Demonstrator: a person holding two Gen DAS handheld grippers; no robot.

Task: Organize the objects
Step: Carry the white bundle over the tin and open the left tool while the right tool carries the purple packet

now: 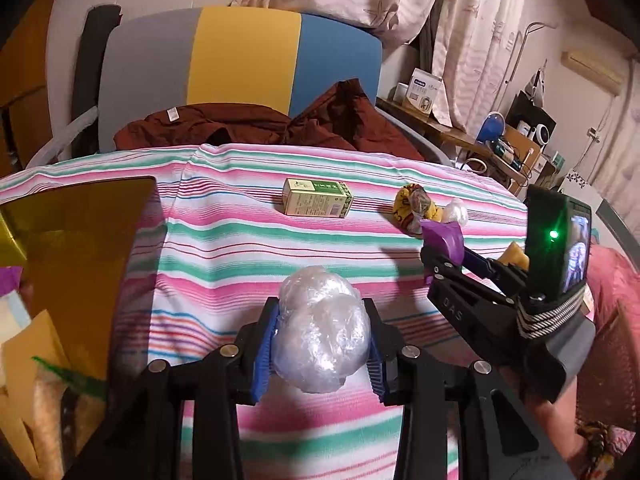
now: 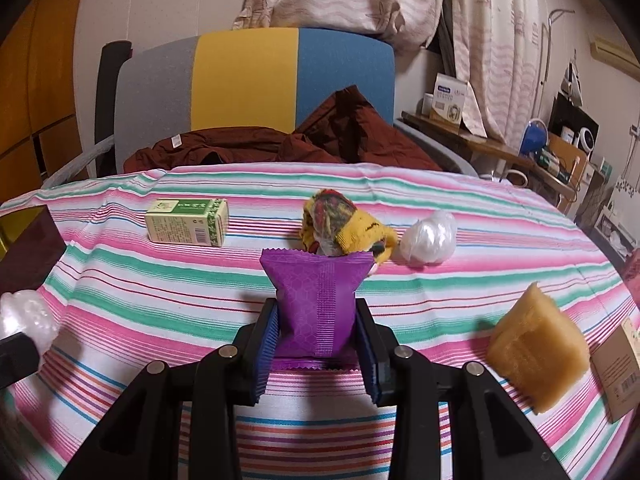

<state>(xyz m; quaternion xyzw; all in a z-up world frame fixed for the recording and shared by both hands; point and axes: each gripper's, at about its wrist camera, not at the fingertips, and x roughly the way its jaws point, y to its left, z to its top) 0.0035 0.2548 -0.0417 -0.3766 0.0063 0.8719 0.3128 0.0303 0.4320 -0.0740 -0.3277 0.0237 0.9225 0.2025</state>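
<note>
My left gripper (image 1: 320, 336) is shut on a clear crumpled plastic ball (image 1: 322, 328), held above the striped cloth (image 1: 224, 256). The same ball (image 2: 28, 320) shows at the left edge of the right wrist view. My right gripper (image 2: 316, 332) is shut on a purple sachet (image 2: 318, 304); from the left wrist view that sachet (image 1: 442, 236) pokes out of the right gripper (image 1: 434, 252) at the right. On the cloth lie a green-and-cream box (image 2: 188, 222), a yellow patterned cloth bundle (image 2: 340, 224), a second clear plastic ball (image 2: 428, 240) and a tan sponge block (image 2: 536, 340).
A gold-brown box (image 1: 76, 248) with its lid up stands at the left edge of the table. A brown garment (image 2: 280, 140) lies on the chair (image 2: 248, 80) beyond the far edge. A brown card packet (image 2: 616, 368) lies at the right edge. A cluttered desk (image 1: 500, 144) stands at the back right.
</note>
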